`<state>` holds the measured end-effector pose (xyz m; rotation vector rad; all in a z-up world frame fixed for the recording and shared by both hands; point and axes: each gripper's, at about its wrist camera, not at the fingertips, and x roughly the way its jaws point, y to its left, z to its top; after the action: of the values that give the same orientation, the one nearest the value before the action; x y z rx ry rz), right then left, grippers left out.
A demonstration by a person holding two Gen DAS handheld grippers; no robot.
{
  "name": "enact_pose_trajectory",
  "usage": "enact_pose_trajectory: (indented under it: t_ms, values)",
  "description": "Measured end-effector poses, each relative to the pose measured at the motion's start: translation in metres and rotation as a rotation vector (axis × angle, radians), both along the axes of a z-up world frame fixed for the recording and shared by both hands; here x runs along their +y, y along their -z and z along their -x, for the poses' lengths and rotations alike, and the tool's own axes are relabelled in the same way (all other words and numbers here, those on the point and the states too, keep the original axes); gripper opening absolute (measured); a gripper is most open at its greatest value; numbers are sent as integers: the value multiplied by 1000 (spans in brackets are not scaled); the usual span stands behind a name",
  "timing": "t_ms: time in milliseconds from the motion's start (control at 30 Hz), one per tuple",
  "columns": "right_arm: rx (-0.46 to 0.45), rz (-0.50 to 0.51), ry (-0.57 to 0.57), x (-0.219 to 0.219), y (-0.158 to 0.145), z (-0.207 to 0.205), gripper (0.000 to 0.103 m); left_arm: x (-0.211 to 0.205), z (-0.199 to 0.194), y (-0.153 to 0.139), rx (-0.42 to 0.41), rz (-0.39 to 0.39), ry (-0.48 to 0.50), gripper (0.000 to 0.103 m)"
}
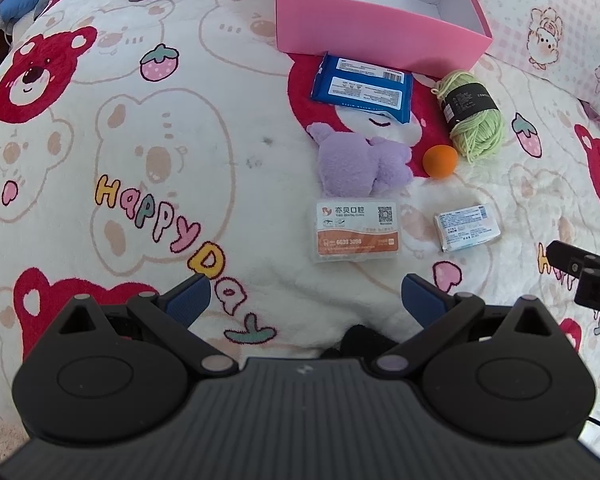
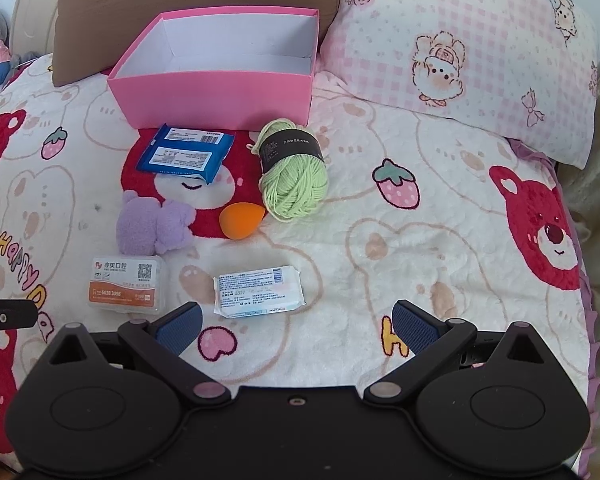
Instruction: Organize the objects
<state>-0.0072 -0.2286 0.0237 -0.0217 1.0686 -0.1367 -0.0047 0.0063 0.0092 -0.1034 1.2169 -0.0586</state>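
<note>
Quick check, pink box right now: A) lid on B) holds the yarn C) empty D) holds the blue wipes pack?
C: the pink box is open with only its bare white interior showing, while the green yarn and blue wipes pack lie on the blanket in front of it.

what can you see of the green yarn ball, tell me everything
The green yarn ball is a soft skein of pale lime wool, wrapped by a black paper band with small print, a loose strand curling at its top. It lies on the blanket just in front of the pink box, with the orange sponge close beside it. Neither gripper touches it.
</note>
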Motion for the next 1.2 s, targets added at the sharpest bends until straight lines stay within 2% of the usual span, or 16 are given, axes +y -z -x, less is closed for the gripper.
enact_pose_trajectory:
  t_ms: [800, 1200]
  values:
    - [11, -17, 15, -6, 4, 0, 102, -5, 1, 3, 6, -6, 8, 103]
    - [11, -9, 17, -6, 4, -1, 102, -1, 3, 0, 16, 29, 20, 103]
